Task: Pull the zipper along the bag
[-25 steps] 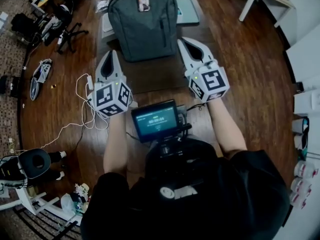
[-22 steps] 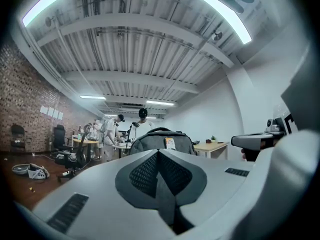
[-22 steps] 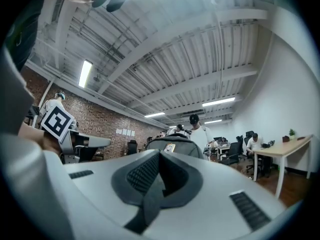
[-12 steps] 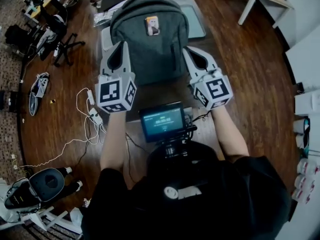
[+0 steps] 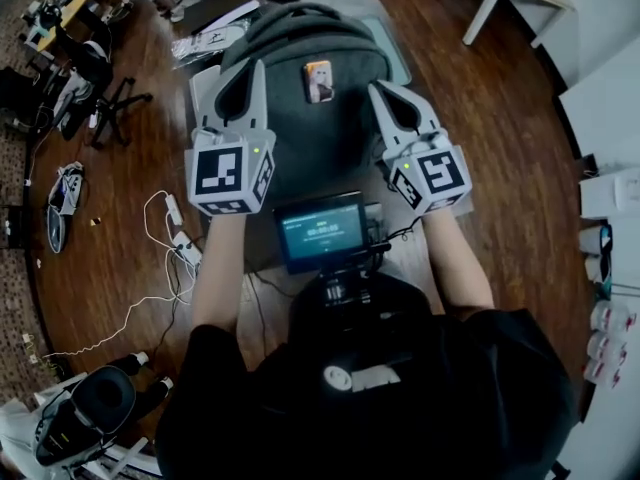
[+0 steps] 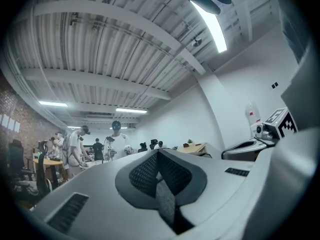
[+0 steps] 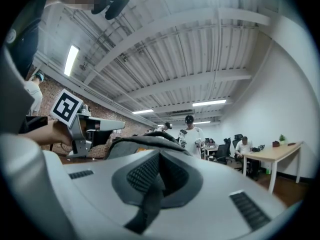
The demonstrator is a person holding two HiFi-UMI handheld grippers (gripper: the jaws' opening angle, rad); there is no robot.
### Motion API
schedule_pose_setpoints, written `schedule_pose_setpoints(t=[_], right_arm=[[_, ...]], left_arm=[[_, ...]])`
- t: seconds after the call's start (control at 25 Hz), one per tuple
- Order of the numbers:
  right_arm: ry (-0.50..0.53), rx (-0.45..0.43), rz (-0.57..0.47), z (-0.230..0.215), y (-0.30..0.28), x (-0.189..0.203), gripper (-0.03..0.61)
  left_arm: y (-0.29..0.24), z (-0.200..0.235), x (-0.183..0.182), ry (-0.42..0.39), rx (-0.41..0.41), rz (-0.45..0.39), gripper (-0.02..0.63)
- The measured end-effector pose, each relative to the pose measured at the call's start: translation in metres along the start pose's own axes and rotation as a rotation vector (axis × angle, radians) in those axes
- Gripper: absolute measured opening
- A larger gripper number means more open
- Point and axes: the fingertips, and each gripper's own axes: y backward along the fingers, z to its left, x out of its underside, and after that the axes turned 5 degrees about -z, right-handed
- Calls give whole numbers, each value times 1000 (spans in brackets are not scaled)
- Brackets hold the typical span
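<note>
Both tools are closing in on the grey backpack (image 5: 322, 140) lying flat ahead, left gripper (image 5: 250, 69) and right gripper (image 5: 381, 91) now flanking it, jaws clenched empty, so zipper-pulling is only being approached.

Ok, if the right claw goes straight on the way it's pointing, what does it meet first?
Most likely the backpack: its rounded top sits just past the tips of the shut right claw. Depth is unclear, so it might skim over it.
</note>
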Motion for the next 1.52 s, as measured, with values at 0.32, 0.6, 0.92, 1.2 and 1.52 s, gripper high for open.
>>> schedule_pose_setpoints(t=[0.32, 0.6, 0.92, 1.2, 1.52], right_arm=[[-42, -29, -22, -21, -11, -2, 8], [-70, -81, -23, -28, -2, -2, 8], [-106, -95, -16, -54, -38, 10, 8], [-113, -70, -30, -65, -40, 5, 8], [-117, -39, -16, -70, -32, 8, 8]], left_arm=[[-39, -8, -12, -168, 129, 115, 0], [-52, -55, -12, -340, 402, 256, 20], [-93, -35, 26, -448, 615, 512, 404], [-111, -23, 65, -461, 782, 699, 446], [-106, -1, 68, -405, 838, 800, 466]])
